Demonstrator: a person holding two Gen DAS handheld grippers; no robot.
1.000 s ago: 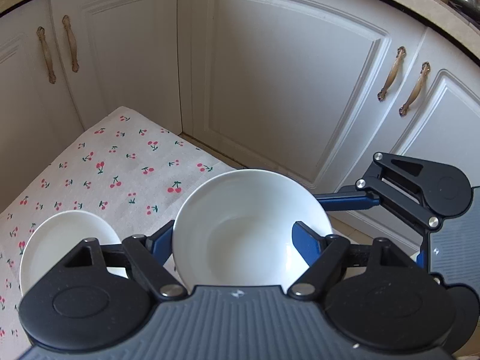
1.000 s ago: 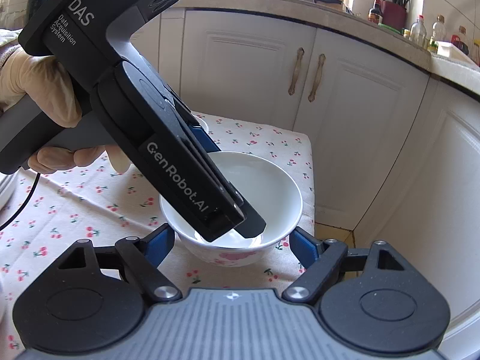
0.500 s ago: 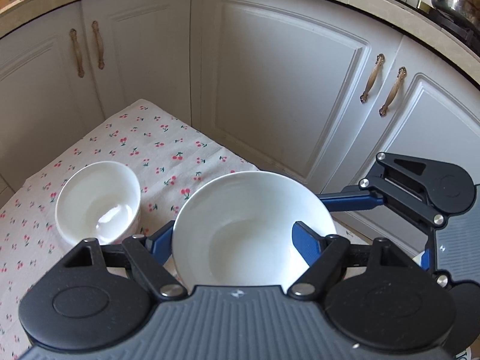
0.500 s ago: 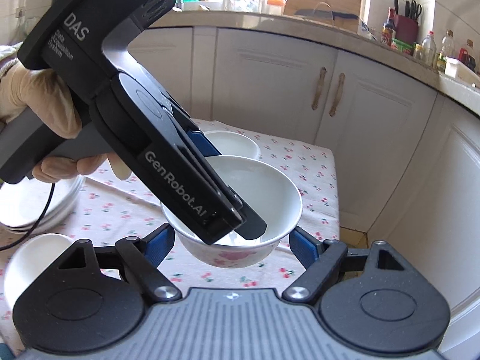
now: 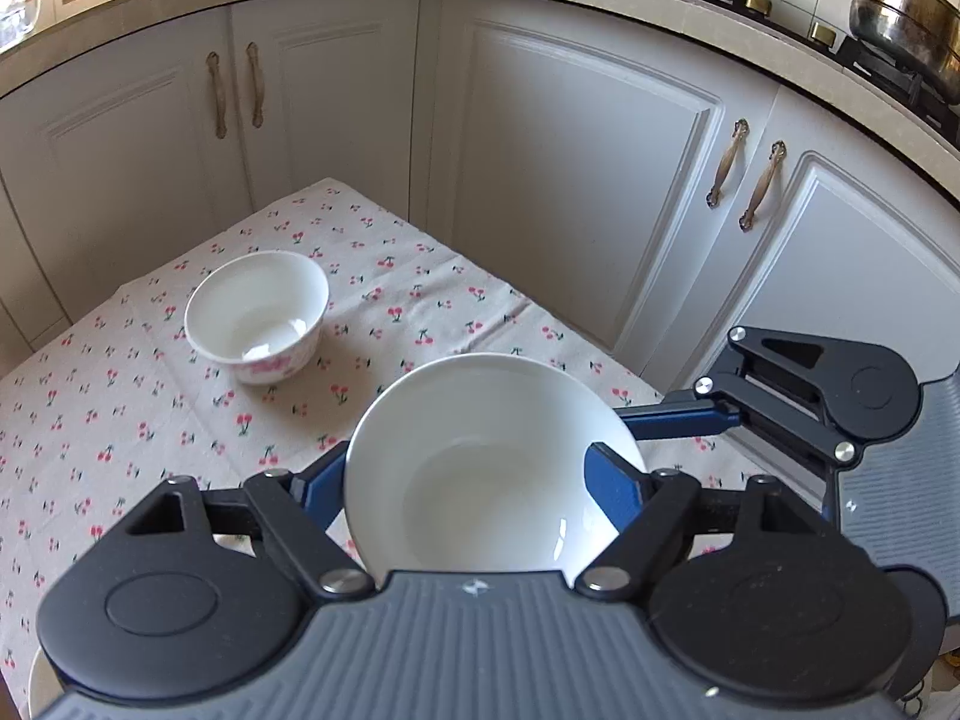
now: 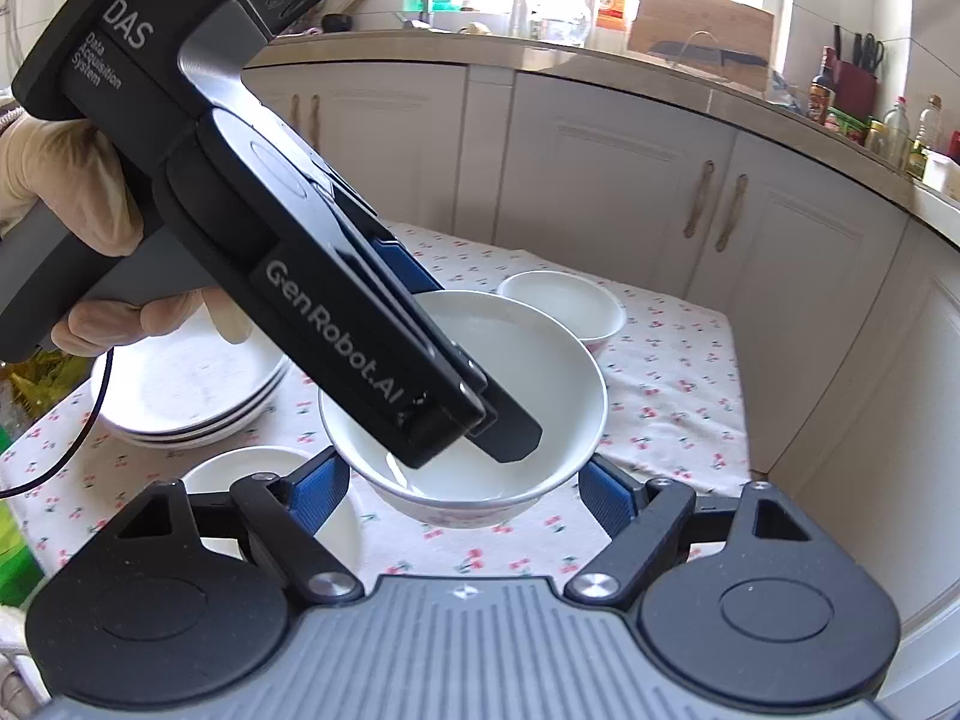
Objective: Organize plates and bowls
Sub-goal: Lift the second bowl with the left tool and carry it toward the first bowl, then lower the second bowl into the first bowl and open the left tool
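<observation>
Both grippers hold one white bowl (image 5: 480, 468) above the cherry-print tablecloth (image 5: 120, 420). My left gripper (image 5: 474, 486) is shut on the bowl's near rim. My right gripper (image 6: 465, 489) is shut on the same bowl (image 6: 540, 372), its blue fingers at either side; the left gripper reaches into the bowl from above. A second white bowl (image 5: 258, 315) stands on the cloth at the far left and also shows in the right wrist view (image 6: 564, 306). A stack of white plates (image 6: 186, 396) sits at the left. A small white dish (image 6: 252, 468) lies near my right gripper.
White cabinet doors (image 5: 570, 180) close off the far side and right of the table. The table's right edge (image 6: 738, 420) drops to the floor. A steel pot (image 5: 900, 18) stands on the counter. A black cable (image 6: 90, 420) hangs over the plates.
Both grippers have lifted the bowl higher and tilted the view back. The second bowl, the plate stack and the small dish have come into view.
</observation>
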